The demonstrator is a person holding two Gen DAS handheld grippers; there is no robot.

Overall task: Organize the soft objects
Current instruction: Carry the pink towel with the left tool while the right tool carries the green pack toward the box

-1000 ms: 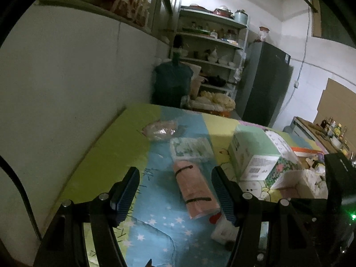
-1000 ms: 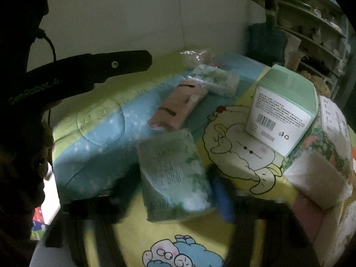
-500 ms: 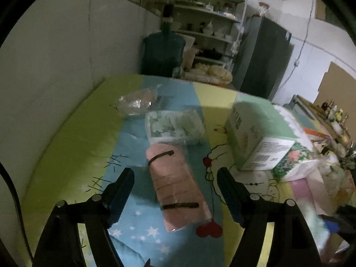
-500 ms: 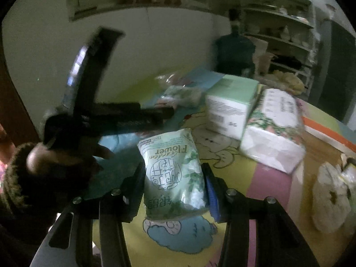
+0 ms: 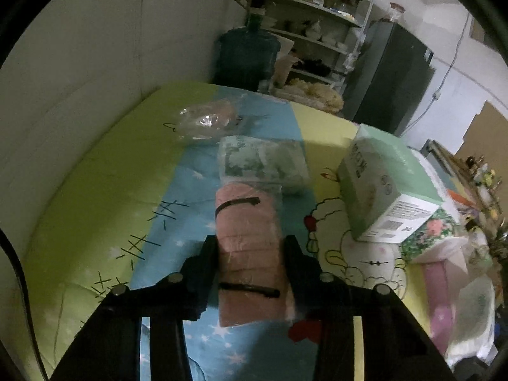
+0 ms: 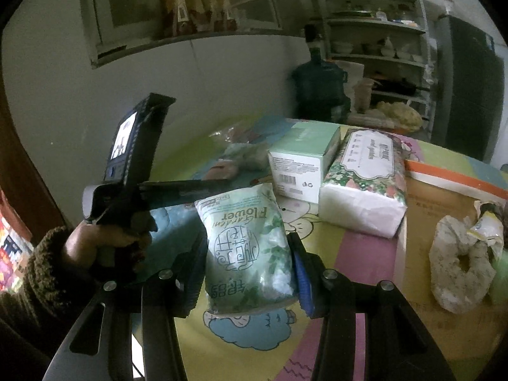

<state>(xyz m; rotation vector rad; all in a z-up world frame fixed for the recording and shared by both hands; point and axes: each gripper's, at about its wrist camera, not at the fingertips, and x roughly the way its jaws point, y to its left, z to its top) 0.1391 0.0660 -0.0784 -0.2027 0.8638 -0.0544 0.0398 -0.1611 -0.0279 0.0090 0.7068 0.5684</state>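
- The left tool (image 5: 250, 250) straddles the pink wrapped bundle (image 5: 249, 254) lying on the quilted surface (image 5: 95, 190); its jaws are closing and seem to touch the bundle's sides, ready to lift.
- The right tool (image 6: 247, 263) is clamped on the green tissue pack (image 6: 246, 250), held above the surface for placing, probably beside the other packs.
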